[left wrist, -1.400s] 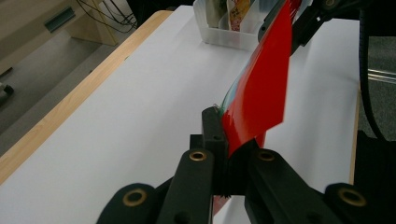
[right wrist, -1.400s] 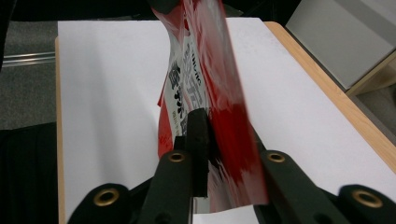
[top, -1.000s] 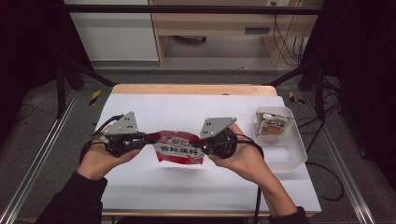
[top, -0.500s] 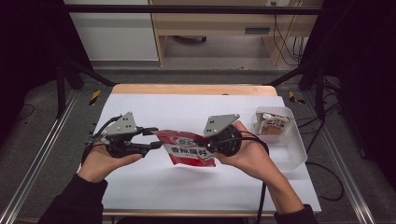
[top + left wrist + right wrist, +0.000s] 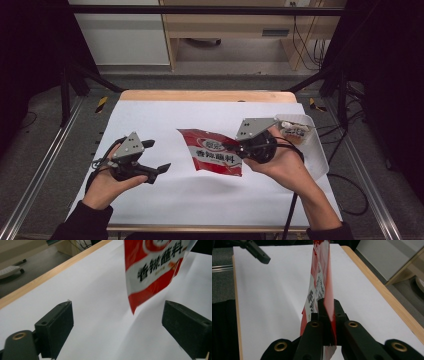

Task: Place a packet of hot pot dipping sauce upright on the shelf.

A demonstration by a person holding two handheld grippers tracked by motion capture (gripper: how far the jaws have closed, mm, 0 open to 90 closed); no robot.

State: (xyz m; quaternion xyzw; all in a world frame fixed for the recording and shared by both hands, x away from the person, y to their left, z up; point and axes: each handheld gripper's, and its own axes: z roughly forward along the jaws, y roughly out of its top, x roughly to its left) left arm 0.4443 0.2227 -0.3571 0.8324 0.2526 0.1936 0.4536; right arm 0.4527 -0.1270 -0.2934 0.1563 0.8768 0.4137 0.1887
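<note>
Right gripper point(image 5: 235, 146): clamped on one edge of red and white snack packet point(image 5: 212, 157), jaws pressed tight on the foil in right gripper view; packet held up off white table sheet point(image 5: 200, 200), hanging over its middle. Left gripper point(image 5: 156, 156): jaws just opened wide, nothing between them, well apart from packet, low over left of sheet. Clear plastic tub point(image 5: 315, 150) at right edge, just beside right hand

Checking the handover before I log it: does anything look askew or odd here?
The red and white snack packet hangs tilted above the white table sheet, pinched at one edge by the right gripper. The left gripper, jaws just opened, holds nothing.
</note>
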